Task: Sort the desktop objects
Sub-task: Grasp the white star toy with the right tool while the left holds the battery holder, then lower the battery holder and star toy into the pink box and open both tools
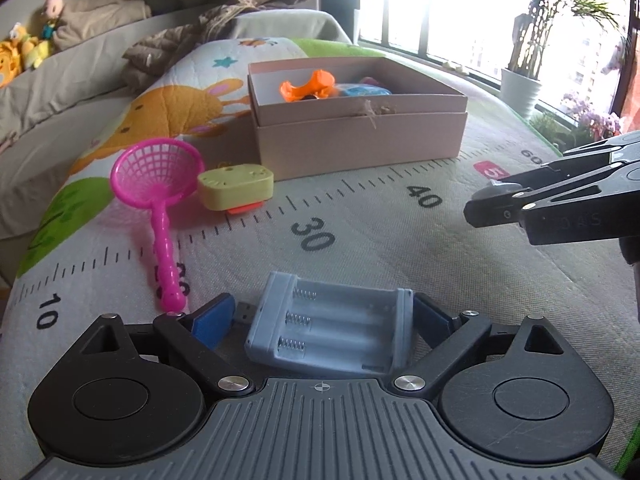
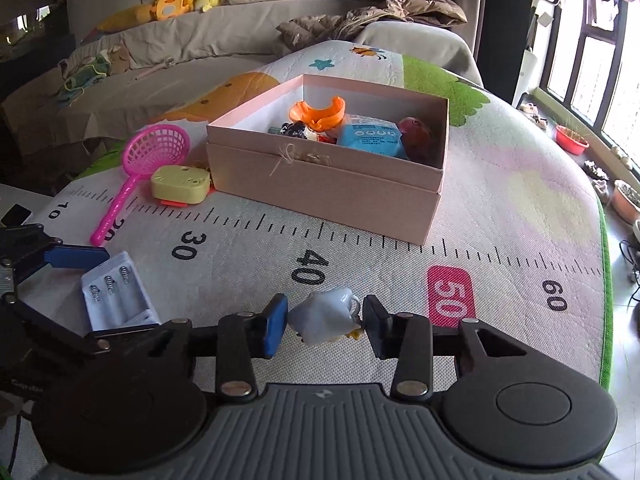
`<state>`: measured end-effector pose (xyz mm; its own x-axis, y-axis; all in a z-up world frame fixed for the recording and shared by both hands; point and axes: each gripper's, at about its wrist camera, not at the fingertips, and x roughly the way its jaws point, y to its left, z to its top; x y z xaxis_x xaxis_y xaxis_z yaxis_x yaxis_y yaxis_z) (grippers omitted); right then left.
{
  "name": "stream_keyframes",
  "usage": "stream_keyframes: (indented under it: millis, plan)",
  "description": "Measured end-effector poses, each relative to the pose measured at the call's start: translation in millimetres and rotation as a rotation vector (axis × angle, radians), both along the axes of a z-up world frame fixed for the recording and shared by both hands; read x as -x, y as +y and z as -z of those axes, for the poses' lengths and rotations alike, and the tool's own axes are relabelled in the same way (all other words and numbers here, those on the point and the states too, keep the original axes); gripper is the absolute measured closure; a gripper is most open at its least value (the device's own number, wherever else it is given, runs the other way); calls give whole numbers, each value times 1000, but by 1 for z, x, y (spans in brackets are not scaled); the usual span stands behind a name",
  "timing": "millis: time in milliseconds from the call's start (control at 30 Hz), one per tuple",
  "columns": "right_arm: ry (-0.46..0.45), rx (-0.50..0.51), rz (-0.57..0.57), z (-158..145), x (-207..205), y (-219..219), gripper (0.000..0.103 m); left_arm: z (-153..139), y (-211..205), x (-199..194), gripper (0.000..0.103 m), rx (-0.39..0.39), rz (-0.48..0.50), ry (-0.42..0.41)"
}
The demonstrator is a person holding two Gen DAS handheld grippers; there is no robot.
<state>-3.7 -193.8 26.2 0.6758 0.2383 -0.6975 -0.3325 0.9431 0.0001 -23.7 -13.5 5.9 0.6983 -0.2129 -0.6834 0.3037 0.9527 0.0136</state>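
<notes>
A ruler-printed play mat lies before a sofa.

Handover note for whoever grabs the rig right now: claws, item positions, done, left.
Left claw: open around the grey battery charger, pads not pressing.
Right claw: around the small white toy; contact unclear.
Pink box: already holds the orange toy, blue packet and a few more.
Left on the mat: pink scoop net, yellow case, plus both items at the claws.
</notes>
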Motion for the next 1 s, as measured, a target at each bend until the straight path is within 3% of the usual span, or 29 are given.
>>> stream_keyframes:
  millis: [133, 233, 433, 567, 633, 733, 833, 1000]
  plan:
    - [2, -62, -37, -20, 11, -7, 62, -3, -6, -2, 6, -39, 28, -14]
    - [-44, -102, -42, -47, 16, -17, 62, -23, -5, -12, 6, -10, 51, -34]
    - [-209, -161, 7, -104, 13, -48, 62, -79, -18, -46, 6, 4, 103, -193]
    - [-252, -156, 48, -115, 1, -60, 62, -88, -43, -89, 6, -18, 86, -249]
    - [-241, -165, 61, -113, -9, -62, 62, -89, -52, -115, 6, 16, 38, -270]
    - [-226, -152, 70, -108, -19, -59, 62, -81, -60, -141, 4, 29, 11, -219]
    - [-224, -131, 65, -106, -21, -59, 62, -70, -47, -124, 2, 49, 27, -203]
    - [-172, -133, 82, -104, -45, -62, 62, -50, -10, -78, 0, 49, -27, -178]
